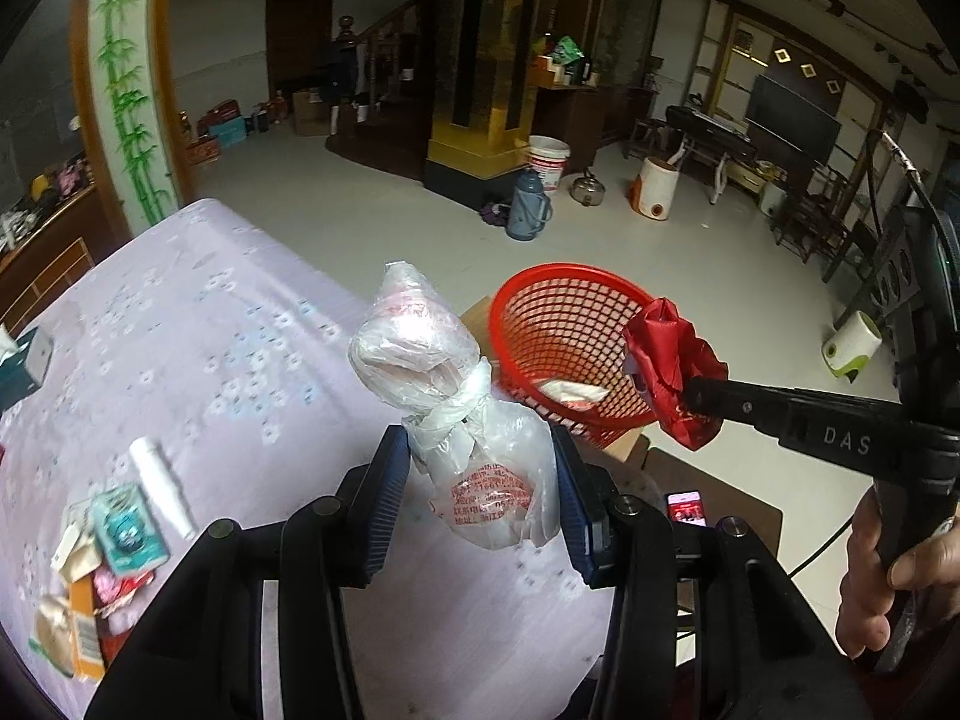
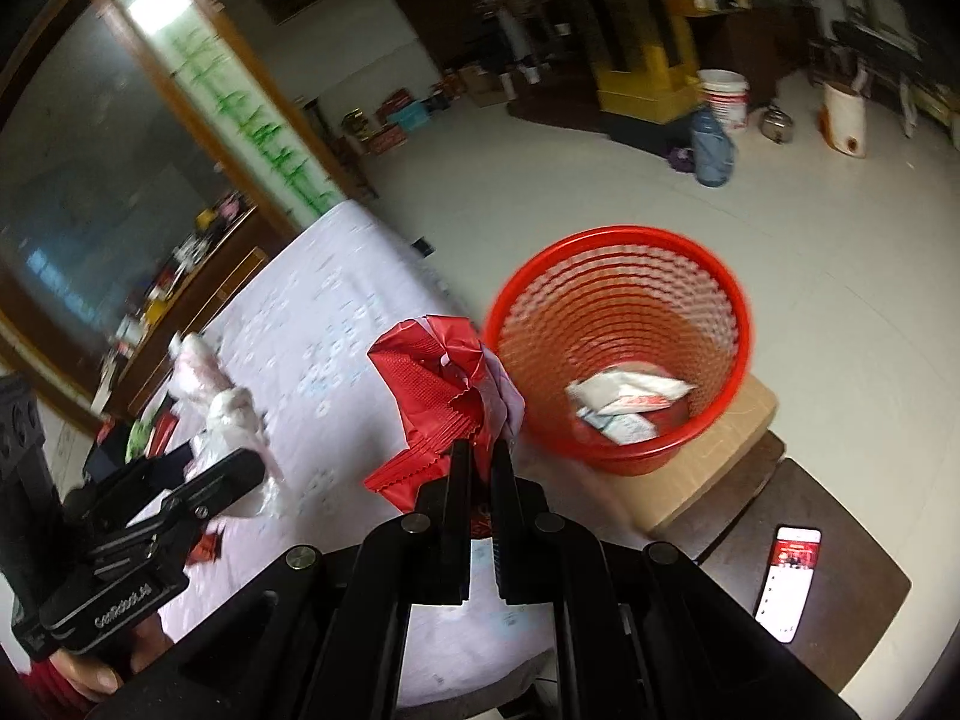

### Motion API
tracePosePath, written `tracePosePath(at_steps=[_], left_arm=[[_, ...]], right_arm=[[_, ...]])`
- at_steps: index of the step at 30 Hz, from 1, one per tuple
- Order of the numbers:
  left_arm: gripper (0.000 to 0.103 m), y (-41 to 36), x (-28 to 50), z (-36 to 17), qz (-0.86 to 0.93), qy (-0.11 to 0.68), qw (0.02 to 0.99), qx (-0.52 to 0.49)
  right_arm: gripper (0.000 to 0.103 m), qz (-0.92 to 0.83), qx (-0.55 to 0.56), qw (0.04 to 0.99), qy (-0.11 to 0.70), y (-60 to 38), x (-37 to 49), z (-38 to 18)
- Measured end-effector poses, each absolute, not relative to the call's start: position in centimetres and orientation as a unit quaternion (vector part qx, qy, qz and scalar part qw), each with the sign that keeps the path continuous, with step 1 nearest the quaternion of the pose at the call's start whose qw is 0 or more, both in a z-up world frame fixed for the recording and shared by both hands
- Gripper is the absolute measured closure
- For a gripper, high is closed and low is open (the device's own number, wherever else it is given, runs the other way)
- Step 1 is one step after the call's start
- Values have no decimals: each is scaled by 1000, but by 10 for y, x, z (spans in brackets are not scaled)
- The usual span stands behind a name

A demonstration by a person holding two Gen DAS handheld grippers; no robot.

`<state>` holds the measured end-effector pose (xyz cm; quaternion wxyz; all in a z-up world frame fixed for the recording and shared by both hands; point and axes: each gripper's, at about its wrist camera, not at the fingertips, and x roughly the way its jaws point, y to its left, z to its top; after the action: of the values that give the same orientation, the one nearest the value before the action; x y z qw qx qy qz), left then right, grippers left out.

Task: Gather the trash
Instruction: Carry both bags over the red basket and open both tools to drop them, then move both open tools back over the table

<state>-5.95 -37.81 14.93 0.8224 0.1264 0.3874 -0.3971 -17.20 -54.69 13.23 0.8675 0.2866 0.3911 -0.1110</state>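
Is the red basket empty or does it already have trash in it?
Not empty. The red basket stands upright, with a few white wrappers lying at its bottom; most of it is unfilled.

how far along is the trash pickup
Done: a few wrappers lie in the red basket. In hand: left gripper holds a knotted plastic bag, right gripper a red wrapper. Left: packets and a white tube on the table.

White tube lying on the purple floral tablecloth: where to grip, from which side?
Grip the white tube at mid-length from above, jaws across its narrow width. It lies flat on the purple floral tablecloth, clear along both long sides; wrappers crowd only its near end.
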Motion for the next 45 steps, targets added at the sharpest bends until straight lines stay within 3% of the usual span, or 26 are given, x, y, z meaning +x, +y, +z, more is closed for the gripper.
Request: tracePosePath(at_steps=[23, 25, 27, 29, 45], left_arm=[[55, -512, -35, 128, -453, 402, 783, 145], [52, -517, -31, 127, -450, 406, 783, 143], [46, -518, -28, 129, -445, 408, 785, 138], [43, -518, -29, 133, -447, 405, 787, 133], [41, -471, -52, 152, -413, 385, 816, 125]], right_arm=[[96, -161, 308, 856, 383, -654, -144, 130], [93, -163, 301, 856, 387, -659, -138, 129], [70, -162, 304, 855, 387, -663, -135, 128], [54, -162, 308, 857, 381, -666, -134, 131], [53, -128, 272, 862, 409, -617, -130, 131]])
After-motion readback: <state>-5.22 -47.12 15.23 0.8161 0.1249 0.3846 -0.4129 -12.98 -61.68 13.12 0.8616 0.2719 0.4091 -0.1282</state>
